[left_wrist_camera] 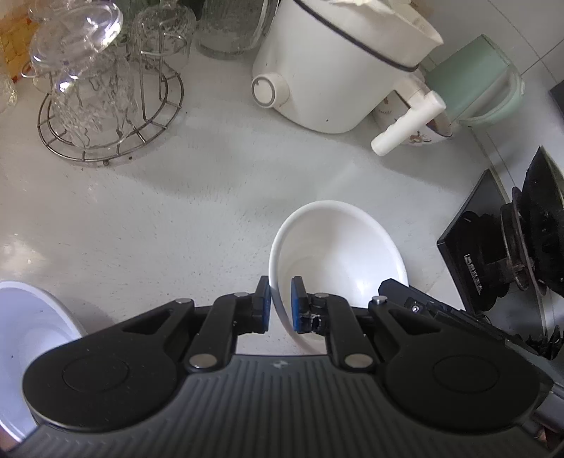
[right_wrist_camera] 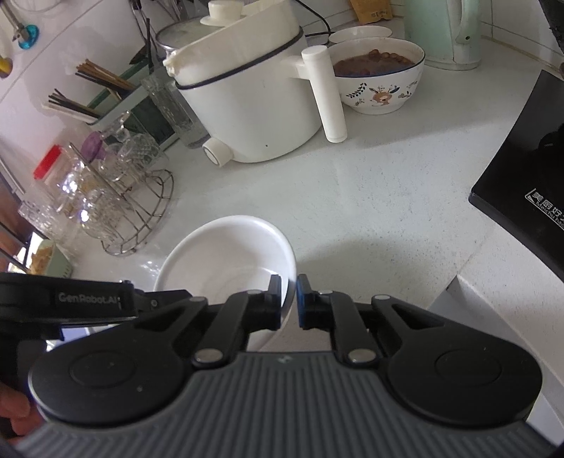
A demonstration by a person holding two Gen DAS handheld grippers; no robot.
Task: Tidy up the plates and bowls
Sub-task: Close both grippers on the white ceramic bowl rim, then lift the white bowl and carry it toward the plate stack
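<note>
White bowl [left_wrist_camera: 338, 253] sits tilted above the pale speckled surface [left_wrist_camera: 176, 197], clamped at opposite sides of its rim by both tools. Left tool [left_wrist_camera: 281, 303] pinches the left rim; right tool [right_wrist_camera: 289, 299] pinches the right rim. Nearby stand a white electric pot [right_wrist_camera: 253, 102] and a wire glass rack [left_wrist_camera: 105, 116].

Home kitchen. White speckled counter [right_wrist_camera: 370, 183]; electric cooking pot [right_wrist_camera: 253, 95] far centre; glasses on wire rack [left_wrist_camera: 105, 105] far left; chopsticks [right_wrist_camera: 102, 79]; kettle [right_wrist_camera: 444, 31]; gas stove [left_wrist_camera: 521, 246] right.
</note>
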